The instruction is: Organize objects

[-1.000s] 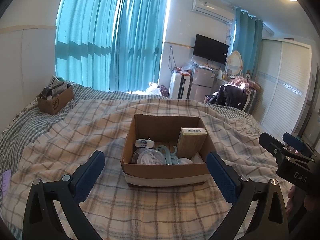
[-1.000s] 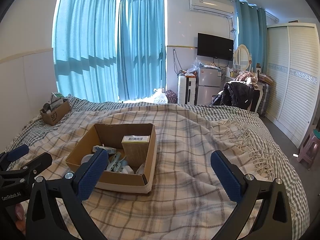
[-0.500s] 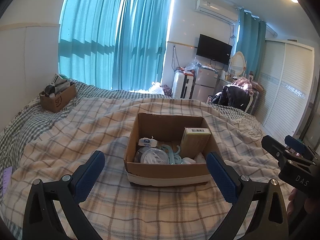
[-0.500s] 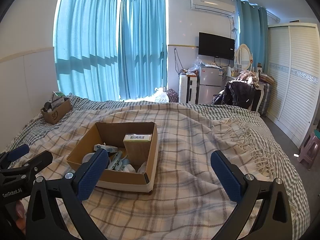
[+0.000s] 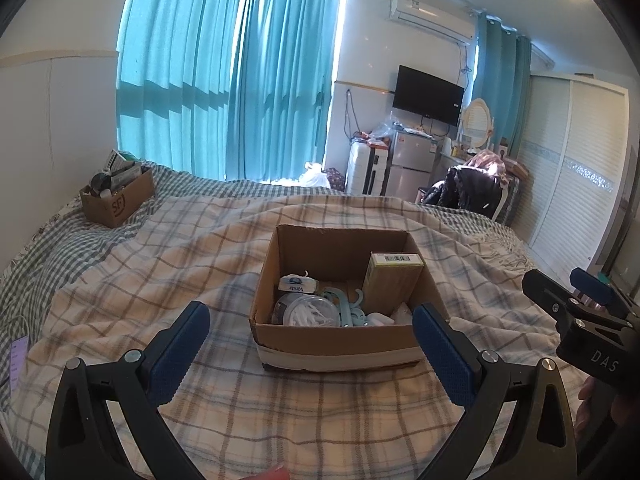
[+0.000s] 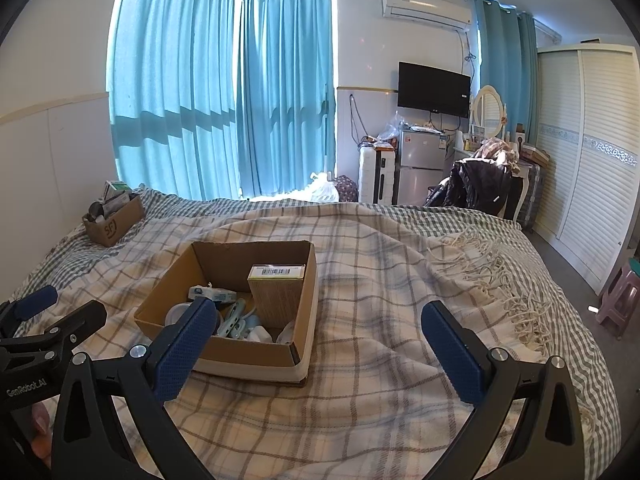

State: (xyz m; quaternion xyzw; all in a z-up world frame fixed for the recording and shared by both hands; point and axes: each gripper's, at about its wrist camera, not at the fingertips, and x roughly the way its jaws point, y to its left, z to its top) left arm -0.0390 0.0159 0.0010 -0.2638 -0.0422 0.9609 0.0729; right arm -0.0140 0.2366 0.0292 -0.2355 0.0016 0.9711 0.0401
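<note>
An open cardboard box [image 5: 340,344] [image 6: 244,356] sits on the plaid blanket in the middle of the bed. Inside stand a tan carton with a barcode top [image 5: 390,280] [image 6: 276,290], a tissue pack [image 5: 297,283], a clear round tub [image 5: 306,310] and light blue hangers [image 5: 352,308]. My left gripper [image 5: 310,340] is open and empty just in front of the box. My right gripper [image 6: 316,332] is open and empty, to the right of the box. Each gripper shows at the edge of the other's view, the right one [image 5: 580,312], the left one [image 6: 48,320].
A second smaller cardboard box [image 5: 118,200] [image 6: 114,224] full of items sits at the bed's far left corner. A phone [image 5: 18,364] lies at the left edge. Fringe of the blanket [image 6: 500,276] lies right. Fridge, chair and wardrobe stand beyond the bed.
Both views have shifted slightly; the left gripper has risen and tilted a little, and the box sits slightly further right in its view. Both grippers stay open and empty.
</note>
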